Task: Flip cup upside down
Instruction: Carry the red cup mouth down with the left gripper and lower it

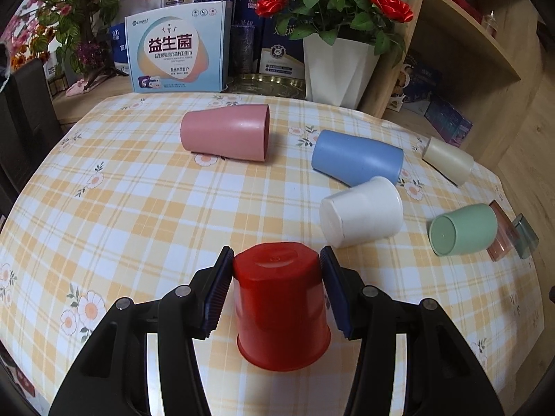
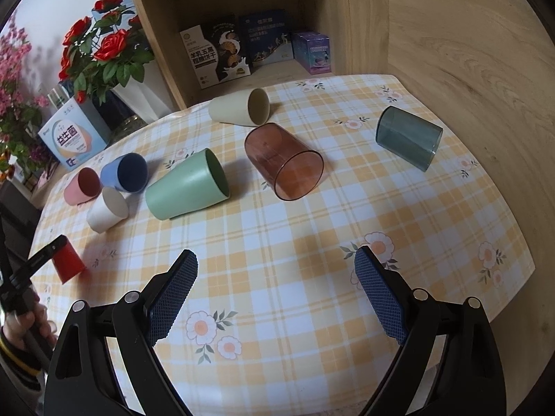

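Between my left claw [image 1: 276, 261] sits the red cup [image 1: 281, 306], base up and rim down on the table [image 1: 138, 208]. Both ribbed pads [image 1: 218, 291] flank its upper wall; whether they press it or stand a hair off, I cannot tell, though the left pad looks to be touching. Gripping high near the base keeps the rim free to settle flat on the cloth, which I judge is why I hold it there. By my reading this cup is already inverted and only needs letting go.

Ahead of that claw and to its right lie the white cup [image 1: 360, 216], blue cup [image 1: 357, 157] and green cup [image 1: 463, 228], all on their sides; the pink cup [image 1: 225, 131] lies further ahead.

My right claw [image 2: 275, 267] hangs spread wide above bare cloth, holding nothing. Beyond it the amber tumbler [image 2: 284, 161] lies tipped over, mouth toward me, so it looks the easiest next pick.
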